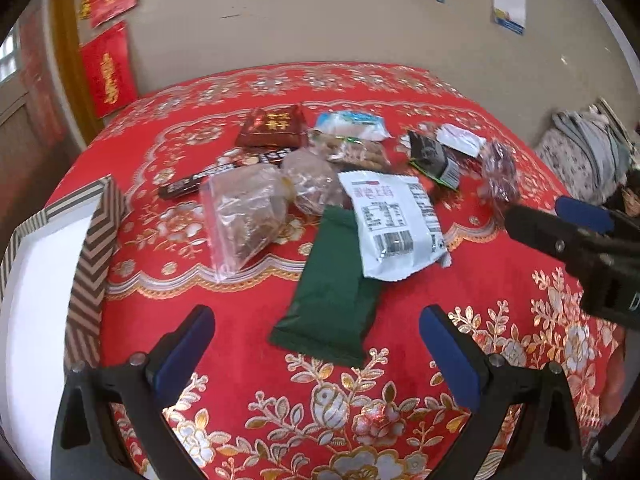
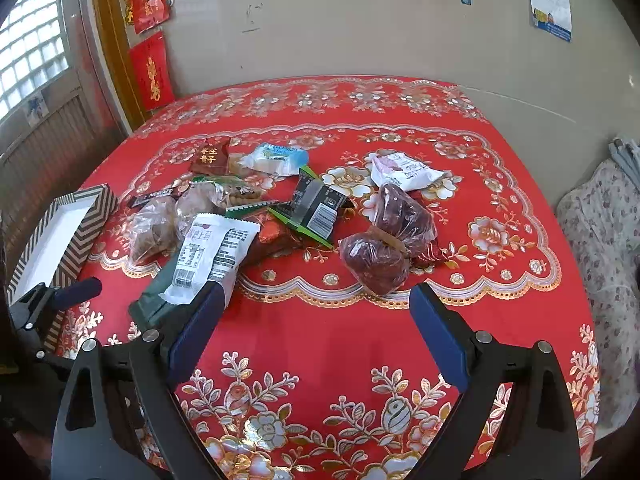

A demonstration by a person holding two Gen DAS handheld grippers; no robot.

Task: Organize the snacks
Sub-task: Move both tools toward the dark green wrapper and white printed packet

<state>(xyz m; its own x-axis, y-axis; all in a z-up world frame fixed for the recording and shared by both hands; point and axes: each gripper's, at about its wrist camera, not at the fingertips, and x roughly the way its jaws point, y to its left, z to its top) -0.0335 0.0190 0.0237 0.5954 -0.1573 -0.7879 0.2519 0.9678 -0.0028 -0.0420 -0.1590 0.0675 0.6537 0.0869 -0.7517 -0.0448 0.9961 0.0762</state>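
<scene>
The snacks lie heaped mid-tabletop: a white packet (image 1: 396, 224) with a barcode overlaps a dark green pouch (image 1: 332, 300), with clear bags of brown treats (image 1: 244, 216) and a red packet (image 1: 272, 126) behind. A striped box (image 1: 90, 248) sits at the left edge of the red floral cloth (image 1: 360, 400). My left gripper (image 1: 316, 344) and right gripper (image 2: 316, 328) both hover spread wide, holding nothing.

Both cameras look from the near edge of the surface (image 1: 500, 280) toward its far edge and the wall beyond, tilted down at the cloth. The left wrist view sits closer to the left edge, low and near the snack pile (image 1: 320, 184), with the striped box (image 1: 92, 248) close at its left. The right wrist view stands further right and a little further back. Both share the pile (image 2: 280, 216), the box (image 2: 76, 232) and the far wall.
</scene>
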